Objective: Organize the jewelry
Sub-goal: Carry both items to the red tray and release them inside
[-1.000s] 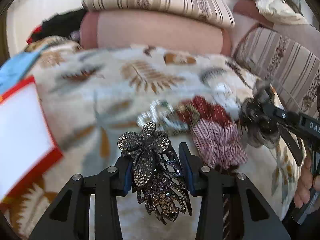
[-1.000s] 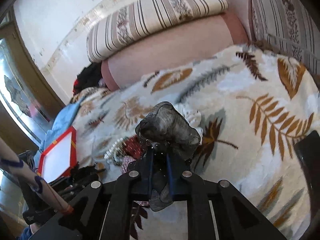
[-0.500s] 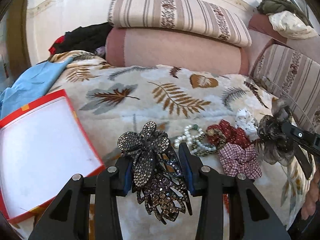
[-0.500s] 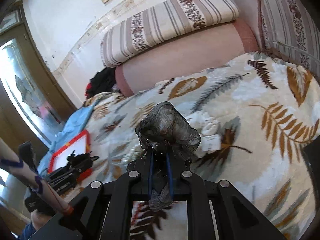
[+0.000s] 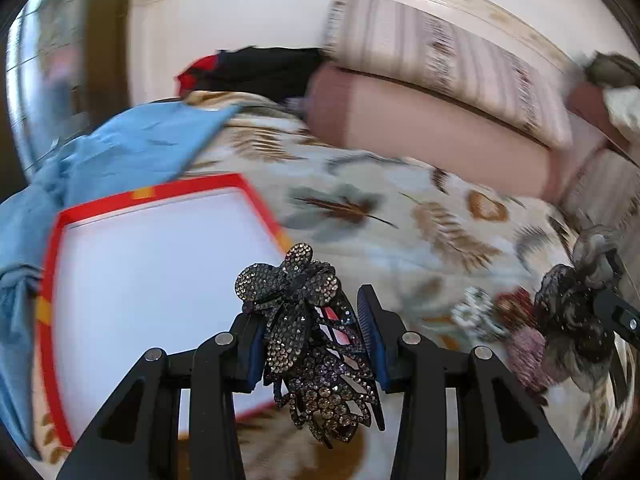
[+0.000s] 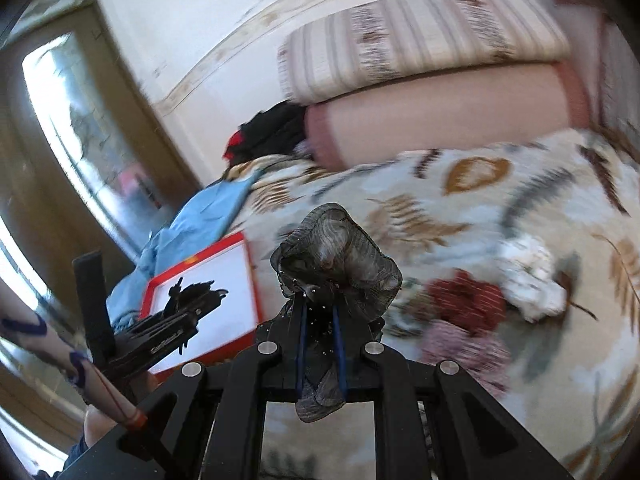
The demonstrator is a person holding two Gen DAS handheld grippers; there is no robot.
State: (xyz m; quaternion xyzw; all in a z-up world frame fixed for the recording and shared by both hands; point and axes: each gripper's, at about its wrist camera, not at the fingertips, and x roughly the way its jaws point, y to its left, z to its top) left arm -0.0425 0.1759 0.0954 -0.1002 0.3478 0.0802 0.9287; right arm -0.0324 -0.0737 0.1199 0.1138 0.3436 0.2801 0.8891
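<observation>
My left gripper (image 5: pixel 314 344) is shut on a dark rhinestone flower hair clip (image 5: pixel 308 328) and holds it above the near right part of a red-rimmed white tray (image 5: pixel 256 202). My right gripper (image 6: pixel 320 320) is shut on a grey gauze fabric flower (image 6: pixel 336 252), held above the leaf-patterned blanket. The fabric flower also shows at the right of the left wrist view (image 5: pixel 576 320). The tray (image 6: pixel 240 240) and my left gripper (image 6: pixel 176 320) show at the left of the right wrist view.
A pearl bracelet (image 5: pixel 474 310), a dark red scrunchie (image 6: pixel 468 300), a pink checked scrunchie (image 6: pixel 468 352) and a white scrunchie (image 6: pixel 532 280) lie on the blanket. Blue cloth (image 5: pixel 120 152) lies behind the tray. A pink bolster (image 5: pixel 440 136) and striped cushion (image 6: pixel 420 36) stand at the back.
Both grippers swung left toward the tray with their items held. The left gripper's clip is now over the tray; the pile of scrunchies has slid to the right of both views.
</observation>
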